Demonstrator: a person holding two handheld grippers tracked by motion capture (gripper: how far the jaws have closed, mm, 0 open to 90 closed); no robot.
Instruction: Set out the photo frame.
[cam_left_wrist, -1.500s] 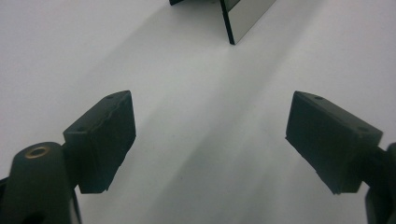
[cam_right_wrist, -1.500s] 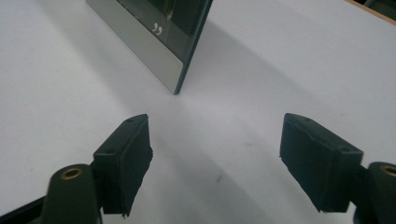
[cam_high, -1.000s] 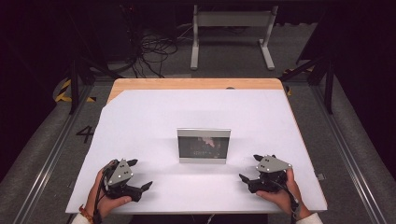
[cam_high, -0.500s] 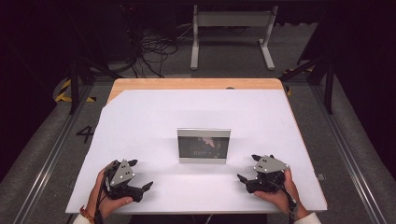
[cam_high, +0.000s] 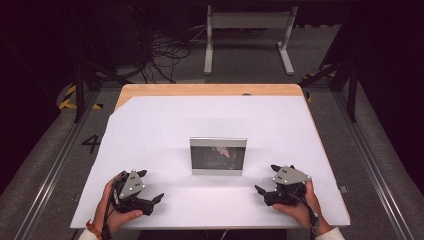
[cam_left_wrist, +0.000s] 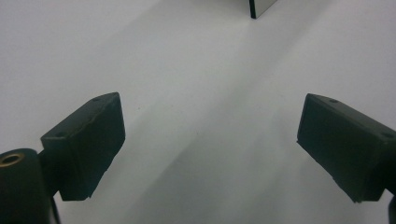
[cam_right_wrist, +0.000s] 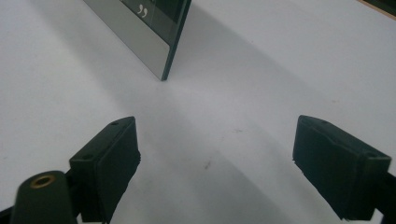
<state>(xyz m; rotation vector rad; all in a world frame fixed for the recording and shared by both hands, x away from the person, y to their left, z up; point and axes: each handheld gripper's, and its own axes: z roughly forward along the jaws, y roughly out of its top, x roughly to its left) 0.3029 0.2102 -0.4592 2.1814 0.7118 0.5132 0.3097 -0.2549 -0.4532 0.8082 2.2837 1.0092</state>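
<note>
My left tool (cam_high: 150, 199) rests low on the white worktop (cam_high: 150, 130), held in my left hand (cam_high: 112, 207), with its jaws spread wide and nothing between them. In the left gripper view the two black pads (cam_left_wrist: 88, 144) stand far apart over bare white surface. My right tool (cam_high: 264, 190) sits the same way in my right hand (cam_high: 300, 207): jaws spread wide, empty, pads (cam_right_wrist: 109, 163) well apart above the white sheet.

Ahead of both tools, roughly midway between them and a little farther from me, a small picture frame (cam_high: 218, 156) stands upright on the worktop. It has a silver-grey border and a dark panel inside; I cannot make out what the panel shows. From my right tool the frame (cam_right_wrist: 140, 32) lies ahead and to the left, seen nearly edge-on, with its near corner touching the worktop and a soft shadow falling toward me. From my left tool just a bottom corner of the frame (cam_left_wrist: 259, 7) peeks in ahead and to the right. Neither tool touches it; both are apart from it.

Beyond the white sheet a strip of bare wood (cam_high: 200, 90) marks the far edge of the worktop. Past that, on the grey floor, a tangle of black cables (cam_high: 165, 55) lies beside a pale metal stand (cam_high: 247, 30).
</note>
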